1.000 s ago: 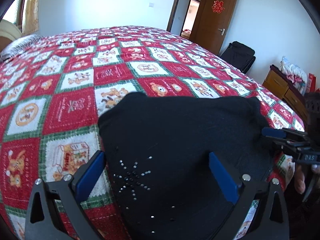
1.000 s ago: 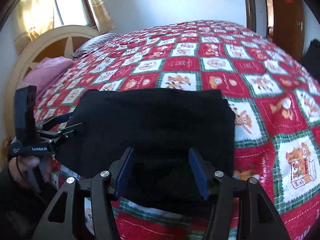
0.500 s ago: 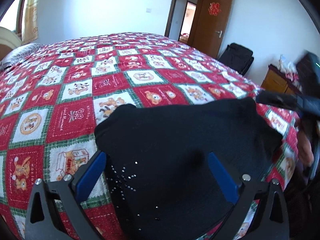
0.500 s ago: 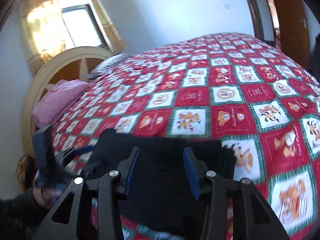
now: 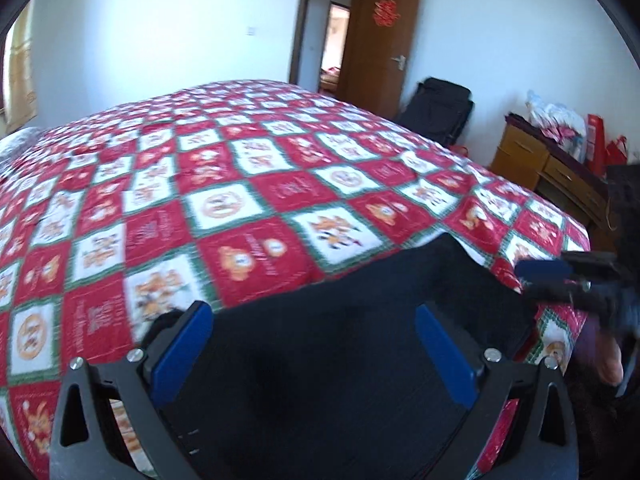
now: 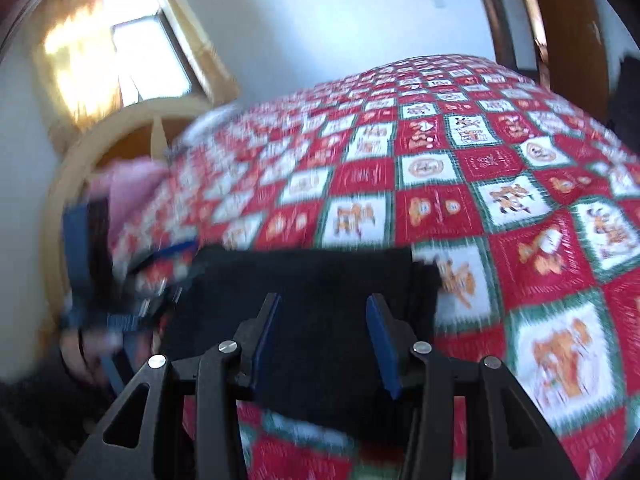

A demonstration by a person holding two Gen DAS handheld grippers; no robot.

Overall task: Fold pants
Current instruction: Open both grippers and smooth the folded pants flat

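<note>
The black pants point(image 5: 340, 360) lie folded into a compact rectangle at the near edge of the bed, on the red patchwork quilt point(image 5: 256, 248). My left gripper point(image 5: 312, 312) hovers above them with its blue pads wide apart and only the cloth far below showing between them. My right gripper point(image 6: 324, 302) hangs over the same pants point(image 6: 312, 268), open about half way and holding nothing. Each gripper shows in the other's view: the right gripper point(image 5: 548, 276) off the pants' right corner, the left gripper point(image 6: 176, 268) blurred by their left edge.
The quilt covers the whole bed beyond the pants. A round wooden headboard point(image 6: 120, 128) and a pink pillow point(image 6: 128, 188) stand at the left. A wooden dresser point(image 5: 560, 172), a black bag point(image 5: 440, 108) and an open door point(image 5: 384, 48) are at the right.
Both grippers have lifted up and away from the pants, which now sit lower and smaller in both views. The pants lie where they were. The right jaws narrowed slightly.
</note>
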